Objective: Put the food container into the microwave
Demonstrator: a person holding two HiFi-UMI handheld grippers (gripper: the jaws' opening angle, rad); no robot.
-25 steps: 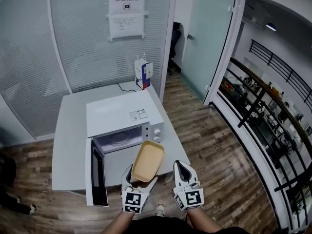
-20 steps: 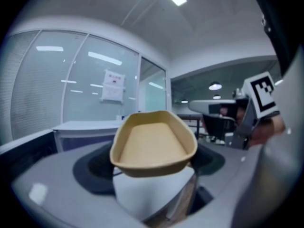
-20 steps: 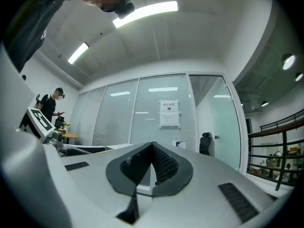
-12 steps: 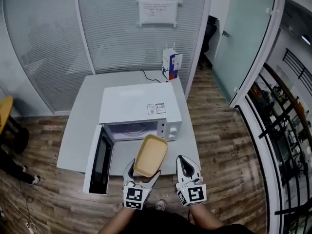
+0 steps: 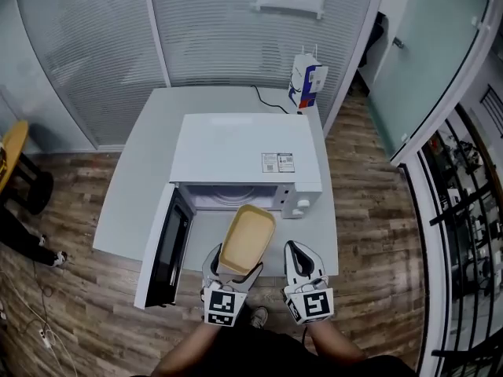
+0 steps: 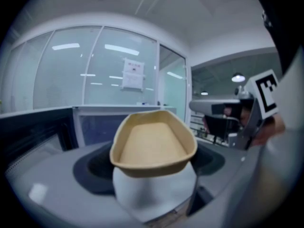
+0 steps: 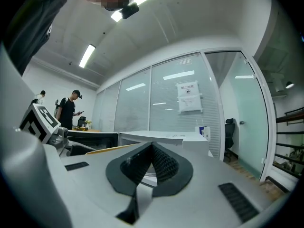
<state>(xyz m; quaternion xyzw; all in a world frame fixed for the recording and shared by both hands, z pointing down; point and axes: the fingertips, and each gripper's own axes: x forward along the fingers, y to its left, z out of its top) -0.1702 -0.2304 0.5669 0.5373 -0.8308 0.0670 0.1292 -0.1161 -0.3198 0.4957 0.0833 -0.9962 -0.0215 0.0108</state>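
Observation:
A tan, empty food container (image 5: 247, 238) (image 6: 153, 144) hangs in the air with my left gripper (image 5: 233, 270) (image 6: 154, 177) shut on its near end. Its far end reaches toward the open cavity (image 5: 228, 197) of the white microwave (image 5: 247, 151). The microwave's door (image 5: 161, 246) stands swung out to the left. My right gripper (image 5: 297, 251) (image 7: 152, 163) is just right of the container, shut, with nothing in it. In the right gripper view the container's rim (image 7: 109, 148) shows at the left.
The microwave stands on a grey table (image 5: 145, 155); a blue and white carton (image 5: 308, 81) is at its back right corner. Glass partition walls stand behind. A wooden floor surrounds the table, with a railing (image 5: 464, 210) at the right.
Both grippers and the container have come closer to the microwave's open front and sit lower. The view has shifted so the microwave lies more in the middle.

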